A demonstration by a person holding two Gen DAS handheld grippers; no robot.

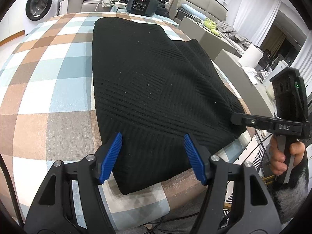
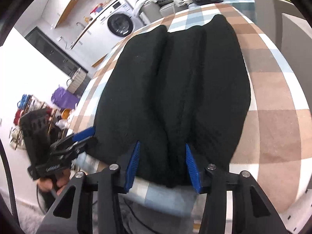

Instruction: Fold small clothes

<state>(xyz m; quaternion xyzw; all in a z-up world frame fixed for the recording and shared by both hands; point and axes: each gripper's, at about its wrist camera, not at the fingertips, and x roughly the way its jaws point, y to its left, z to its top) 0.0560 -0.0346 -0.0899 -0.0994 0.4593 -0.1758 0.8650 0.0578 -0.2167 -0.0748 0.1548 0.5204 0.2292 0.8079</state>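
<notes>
- Left gripper (image 1: 153, 156) stands open over the black ribbed knit garment's (image 1: 154, 81) near hem.
- Right gripper (image 2: 162, 165) straddles a fold, jaws loose.
- The soft, floppy knit probably wants corner grips.

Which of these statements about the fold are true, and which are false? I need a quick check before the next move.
1. The black garment lies on a checked tablecloth. True.
2. The left tool is clamped shut on the garment. False: its jaws stand open at the garment's near edge.
3. Part of the garment's near edge sits between the pads of the right tool. True.
4. The cooker at the table's far end is white. False: it is black, with a lit red display.
5. A washing machine stands beyond the table. True.
</notes>
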